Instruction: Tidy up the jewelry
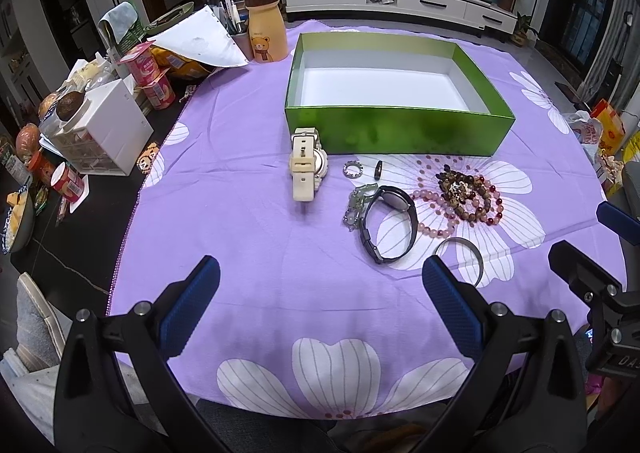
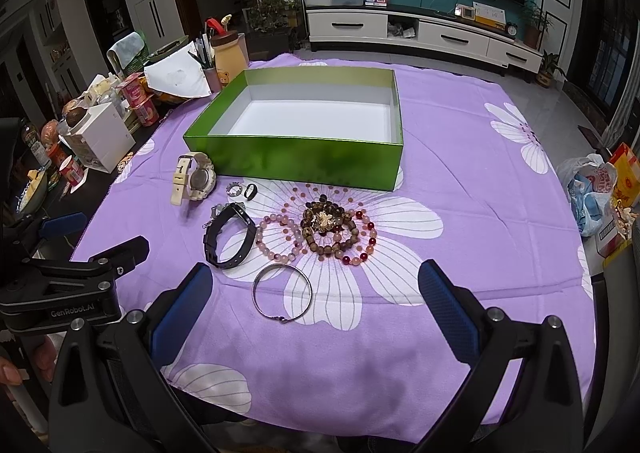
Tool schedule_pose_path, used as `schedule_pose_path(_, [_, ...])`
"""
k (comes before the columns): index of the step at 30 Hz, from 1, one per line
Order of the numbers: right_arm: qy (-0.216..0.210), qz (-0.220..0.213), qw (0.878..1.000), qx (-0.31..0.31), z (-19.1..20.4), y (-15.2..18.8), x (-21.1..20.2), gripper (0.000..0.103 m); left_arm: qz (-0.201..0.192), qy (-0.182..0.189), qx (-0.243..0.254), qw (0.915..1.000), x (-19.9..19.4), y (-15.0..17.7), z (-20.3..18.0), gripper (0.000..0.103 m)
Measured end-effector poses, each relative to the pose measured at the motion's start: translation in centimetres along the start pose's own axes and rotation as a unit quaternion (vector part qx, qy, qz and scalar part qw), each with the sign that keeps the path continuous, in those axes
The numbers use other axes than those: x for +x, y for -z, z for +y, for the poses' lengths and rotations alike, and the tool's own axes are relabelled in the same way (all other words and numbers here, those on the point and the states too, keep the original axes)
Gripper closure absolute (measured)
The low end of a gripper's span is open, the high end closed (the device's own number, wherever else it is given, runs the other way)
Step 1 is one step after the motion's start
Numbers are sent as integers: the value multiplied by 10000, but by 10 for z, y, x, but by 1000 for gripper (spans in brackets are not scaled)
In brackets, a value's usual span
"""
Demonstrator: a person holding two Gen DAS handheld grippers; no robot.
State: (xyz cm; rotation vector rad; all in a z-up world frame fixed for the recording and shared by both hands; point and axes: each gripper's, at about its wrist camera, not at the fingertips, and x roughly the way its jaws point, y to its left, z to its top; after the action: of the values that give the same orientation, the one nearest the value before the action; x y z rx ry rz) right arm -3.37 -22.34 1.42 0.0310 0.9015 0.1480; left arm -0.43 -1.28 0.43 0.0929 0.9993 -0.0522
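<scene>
An empty green box with a white inside stands on the purple flowered cloth. In front of it lie a cream watch, a black watch, two small rings, beaded bracelets and a silver bangle. My left gripper hovers open near the table's front edge, short of the watches. My right gripper is open too, its fingers either side of the bangle but nearer to me.
Along the left edge the table is crowded: a white drawer box, yoghurt cups, a bear bottle, papers and food. Plastic bags sit beyond the right edge. A hand holds the left gripper's handle.
</scene>
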Motion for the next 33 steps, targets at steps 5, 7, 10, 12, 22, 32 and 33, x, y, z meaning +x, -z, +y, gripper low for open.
schedule_pose_path(5, [0, 2, 10000, 2, 0, 0, 0, 1, 2, 5, -4, 10000, 0, 0, 0, 2])
schedule_pose_path(7, [-1, 2, 10000, 10, -1, 0, 0, 1, 3, 3, -3, 10000, 0, 0, -1, 2])
schedule_pose_path(10, [2, 1, 10000, 19, -2, -1, -2, 1, -1, 13, -10, 10000, -1, 0, -2, 2])
schedule_pose_path(12, [-1, 4, 10000, 13, -2, 0, -1, 1, 2, 13, -7, 10000, 0, -1, -4, 2])
schedule_pose_path(22, [-236, -129, 9996, 87, -11, 1, -3, 1, -103, 409, -218, 9989, 2, 1, 3, 2])
schedule_pose_path(32, [-659, 21, 9974, 285, -39, 25, 26, 1, -142, 969, -654, 9930, 34, 23, 18, 2])
schedule_pose_path(33, [-701, 77, 9971, 294, -39, 28, 30, 1, -115, 977, -677, 9928, 39, 24, 17, 2])
